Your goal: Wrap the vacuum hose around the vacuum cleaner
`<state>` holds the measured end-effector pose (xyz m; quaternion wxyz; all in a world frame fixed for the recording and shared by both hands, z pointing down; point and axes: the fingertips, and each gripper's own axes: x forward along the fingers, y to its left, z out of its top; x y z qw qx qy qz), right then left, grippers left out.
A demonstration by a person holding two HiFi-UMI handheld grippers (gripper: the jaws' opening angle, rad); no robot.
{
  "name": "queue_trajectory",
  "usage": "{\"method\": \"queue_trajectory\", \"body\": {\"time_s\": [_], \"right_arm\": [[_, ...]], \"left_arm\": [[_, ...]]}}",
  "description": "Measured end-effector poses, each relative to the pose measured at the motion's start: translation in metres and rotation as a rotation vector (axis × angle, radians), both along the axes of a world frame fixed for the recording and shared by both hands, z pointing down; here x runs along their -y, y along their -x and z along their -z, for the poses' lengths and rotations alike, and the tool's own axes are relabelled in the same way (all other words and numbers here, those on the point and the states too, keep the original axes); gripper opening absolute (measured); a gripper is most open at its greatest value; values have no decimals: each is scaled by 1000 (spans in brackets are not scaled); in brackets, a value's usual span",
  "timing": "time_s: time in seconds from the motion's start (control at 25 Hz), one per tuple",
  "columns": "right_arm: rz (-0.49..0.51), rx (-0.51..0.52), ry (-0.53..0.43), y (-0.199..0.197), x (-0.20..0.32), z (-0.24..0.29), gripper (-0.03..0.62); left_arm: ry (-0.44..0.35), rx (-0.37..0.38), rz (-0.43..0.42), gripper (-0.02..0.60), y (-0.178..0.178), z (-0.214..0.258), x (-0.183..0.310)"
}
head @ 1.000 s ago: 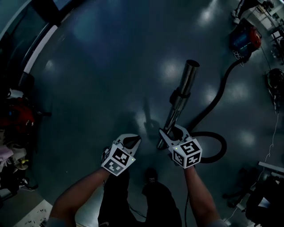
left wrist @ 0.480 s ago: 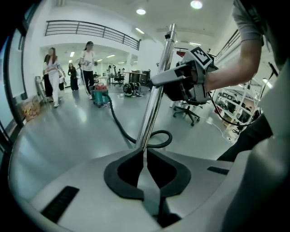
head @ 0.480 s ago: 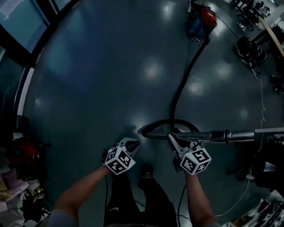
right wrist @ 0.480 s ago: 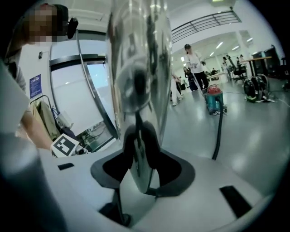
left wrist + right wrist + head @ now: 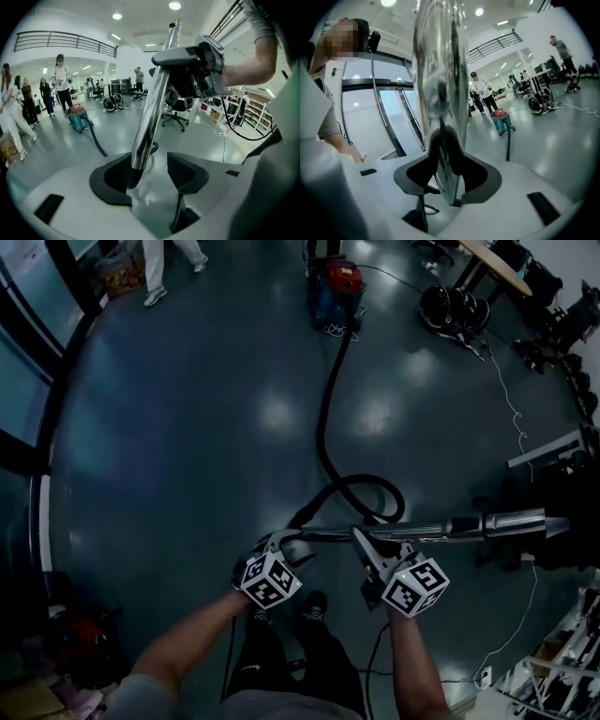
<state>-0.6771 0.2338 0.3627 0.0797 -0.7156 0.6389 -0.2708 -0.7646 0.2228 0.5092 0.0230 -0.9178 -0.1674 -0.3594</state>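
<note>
spreading the left claw [image 5: 286, 542] round the near end of the wand [image 5: 149, 108], shut and clear of it a second ago; hose [image 5: 325, 418] looped on the floor, trailing to the distant vacuum cleaner [image 5: 336, 292]; right claw [image 5: 368, 545] clamped mid-wand; wrapping not begun.

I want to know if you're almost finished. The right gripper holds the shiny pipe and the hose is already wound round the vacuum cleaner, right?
Not quite. The right gripper does hold the shiny pipe, but the hose isn't wound round the vacuum cleaner: the head view shows it trailing across the floor from the cleaner, with one loop near the pipe.
</note>
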Motion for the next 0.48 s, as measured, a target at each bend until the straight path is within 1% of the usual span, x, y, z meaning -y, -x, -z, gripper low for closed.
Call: {"method": "queue_trajectory", "body": {"time_s": [0.04, 0.12, 0.24, 0.36, 0.48], "right_arm": [[-21, 5, -16, -5, -4, 11, 166], [-58, 14, -47, -14, -13, 34, 166], [-116, 30, -90, -28, -25, 71, 166], [-170, 47, -123, -40, -36, 102, 166], [-202, 60, -150, -52, -49, 123, 166]], "left_arm": [[-12, -2, -13, 233, -4, 2, 0], [-34, -4, -26, 235, -13, 6, 3], [-39, 5, -47, 236, -30, 17, 8], [-38, -7, -113, 239, -46, 36, 2], [-37, -36, -165, 239, -63, 54, -15]]}}
